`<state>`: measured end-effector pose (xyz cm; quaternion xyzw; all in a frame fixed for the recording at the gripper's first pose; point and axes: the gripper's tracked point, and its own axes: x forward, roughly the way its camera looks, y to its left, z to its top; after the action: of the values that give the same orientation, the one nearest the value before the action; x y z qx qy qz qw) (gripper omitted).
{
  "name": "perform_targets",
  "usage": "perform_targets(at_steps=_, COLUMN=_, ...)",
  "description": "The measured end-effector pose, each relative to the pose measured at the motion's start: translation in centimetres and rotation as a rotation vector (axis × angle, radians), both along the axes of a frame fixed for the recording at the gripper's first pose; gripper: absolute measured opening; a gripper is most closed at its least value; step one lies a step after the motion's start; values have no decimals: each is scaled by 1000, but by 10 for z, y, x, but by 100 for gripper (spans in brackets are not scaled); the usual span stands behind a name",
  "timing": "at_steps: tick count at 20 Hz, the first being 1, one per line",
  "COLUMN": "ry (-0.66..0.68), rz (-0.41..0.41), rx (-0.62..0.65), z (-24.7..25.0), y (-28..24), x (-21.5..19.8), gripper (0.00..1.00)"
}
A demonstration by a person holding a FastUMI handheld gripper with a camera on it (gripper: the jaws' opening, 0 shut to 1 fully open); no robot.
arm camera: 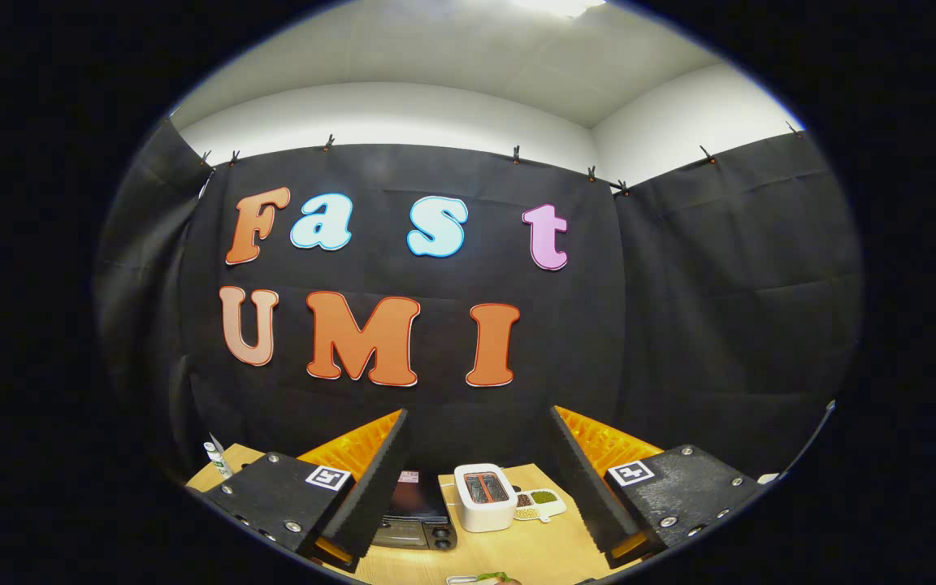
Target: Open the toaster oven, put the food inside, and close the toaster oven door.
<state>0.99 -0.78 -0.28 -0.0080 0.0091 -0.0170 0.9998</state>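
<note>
My gripper is held high above a wooden table, its fingers spread wide apart and empty. Far below, between the fingers and partly behind the left finger, stands a dark toaster oven with knobs along its front; I cannot tell whether its door is up or down. At the table's near edge, below the fingers, lies a plate with food on it, mostly cut off.
A white pop-up toaster stands right of the oven. Beside it lies a small white tray of green and brown grains. A small bottle stands at the table's far left corner. Black cloth walls the booth behind.
</note>
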Motion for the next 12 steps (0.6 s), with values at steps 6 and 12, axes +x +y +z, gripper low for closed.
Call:
perform_targets(at_steps=6, ry=21, rz=5, rx=26, z=-6, y=2, x=7, gripper=99)
perform_targets(at_steps=12, ry=49, rz=36, rx=52, z=-22, y=22, x=17, gripper=99)
